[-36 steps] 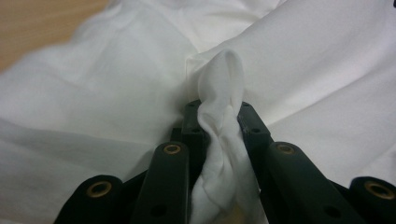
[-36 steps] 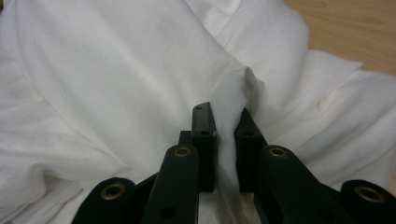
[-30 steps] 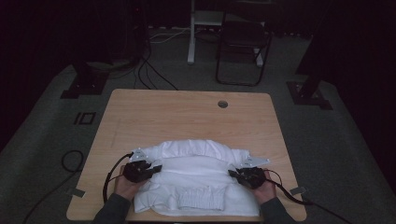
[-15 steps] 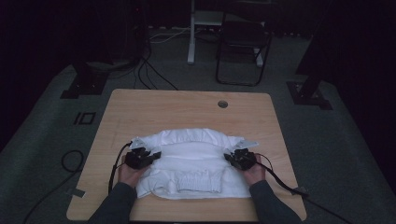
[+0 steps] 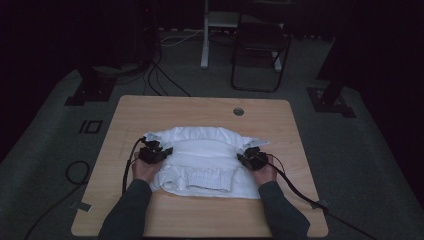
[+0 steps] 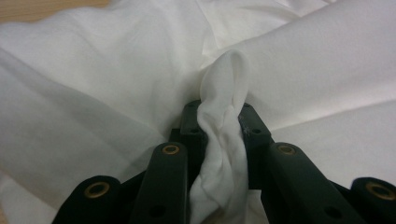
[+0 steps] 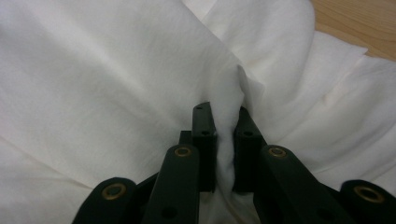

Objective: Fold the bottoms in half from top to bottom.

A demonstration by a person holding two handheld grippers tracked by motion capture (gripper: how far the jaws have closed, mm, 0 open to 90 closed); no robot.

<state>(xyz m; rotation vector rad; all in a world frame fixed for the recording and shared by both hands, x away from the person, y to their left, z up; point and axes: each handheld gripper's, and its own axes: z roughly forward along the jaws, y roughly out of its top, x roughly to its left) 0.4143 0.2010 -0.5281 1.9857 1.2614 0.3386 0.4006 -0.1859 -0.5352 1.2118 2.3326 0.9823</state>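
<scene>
A: Report the position of the white garment.

B: It lies on the wooden desk, across the middle and toward the person's edge. It is bunched and partly folded, with a ribbed hem band facing the near edge. The far part of the desk is bare wood with a round cable hole.

A: Condition of the left tool?

B: Clamped on cloth. In the left gripper view, a twisted fold of the garment runs up between the two black jaws and loops out above their tips. In the high view, the tool sits at the garment's left side, held by the left hand.

A: And the right tool?

B: Also clamped on cloth. In the right gripper view, the jaws stand close together with a thin pleat of the garment pinched between them. In the high view, it sits at the garment's right side, held by the right hand, with its cable trailing off the desk's near right corner.

A: Surroundings?

B: A grey carpeted floor and a dark chair beyond the desk.
</scene>
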